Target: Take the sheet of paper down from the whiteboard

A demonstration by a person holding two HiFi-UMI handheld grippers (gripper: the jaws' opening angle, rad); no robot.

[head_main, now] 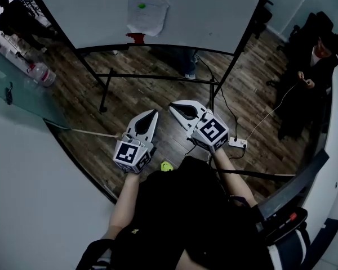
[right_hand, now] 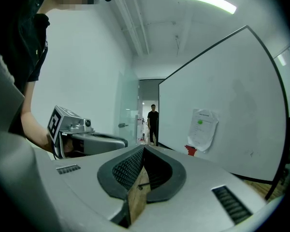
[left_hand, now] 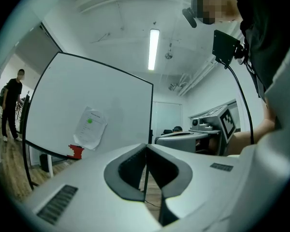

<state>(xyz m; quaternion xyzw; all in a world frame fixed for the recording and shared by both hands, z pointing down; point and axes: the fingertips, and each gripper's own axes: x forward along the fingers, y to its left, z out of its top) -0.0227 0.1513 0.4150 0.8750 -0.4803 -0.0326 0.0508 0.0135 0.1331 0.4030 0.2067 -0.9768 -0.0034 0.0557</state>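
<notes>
A crumpled white sheet of paper (head_main: 147, 12) hangs on the whiteboard (head_main: 214, 16), pinned by a green magnet (head_main: 141, 5). The same sheet of paper (left_hand: 90, 128) shows in the left gripper view, and the sheet of paper (right_hand: 202, 128) also shows in the right gripper view. My left gripper (head_main: 154, 112) and right gripper (head_main: 172, 106) are held side by side, well short of the board, both pointing at it. Each is shut with nothing between its jaws. The left gripper (left_hand: 146, 146) and the right gripper (right_hand: 143, 148) show their tips touching.
A red object (head_main: 136, 37) sits on the board's tray below the sheet. The board's black frame and legs (head_main: 158, 76) stand on the wooden floor. A person in black (head_main: 16, 17) stands far left, another sits at the right (head_main: 310, 77). A glass partition (head_main: 17, 89) runs along the left.
</notes>
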